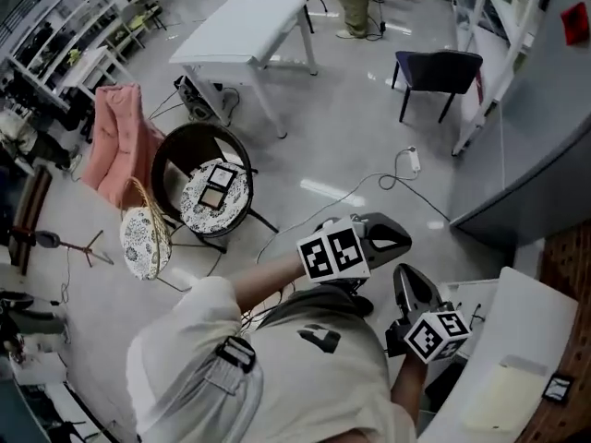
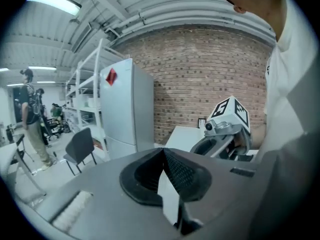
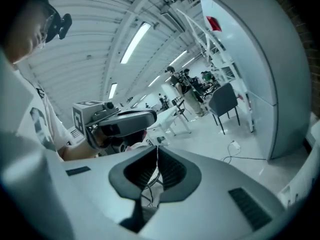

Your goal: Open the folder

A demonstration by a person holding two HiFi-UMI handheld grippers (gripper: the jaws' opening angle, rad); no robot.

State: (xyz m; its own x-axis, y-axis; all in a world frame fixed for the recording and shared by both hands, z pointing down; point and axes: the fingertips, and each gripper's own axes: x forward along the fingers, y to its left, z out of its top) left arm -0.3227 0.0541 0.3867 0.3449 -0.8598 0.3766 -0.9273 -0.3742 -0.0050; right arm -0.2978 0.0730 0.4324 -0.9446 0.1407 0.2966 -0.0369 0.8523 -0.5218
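On grey cabinet (image 2: pixel 127 109): red label (image 2: pixel 111 76), unreadable; left tongs (image 2: pixel 163 151), right tongs (image 3: pixel 157 151) closed.

Glossy pale grey floor (image 1: pixel 360 127), with glare streaks on it. White rectangular table (image 1: pixel 245 28) at top centre; dark padded chair on black legs (image 1: pixel 436 67) to its right, well apart. White metal shelving racks (image 1: pixel 69 21) along the left side. Pink cloth (image 1: pixel 115 141) draped beside a round black-framed seat with patterned cushion (image 1: pixel 214 199). Red brick wall (image 2: pixel 200 79) behind a tall white cabinet (image 2: pixel 125 106). Long fluorescent ceiling tube (image 3: pixel 135 41) is lit.
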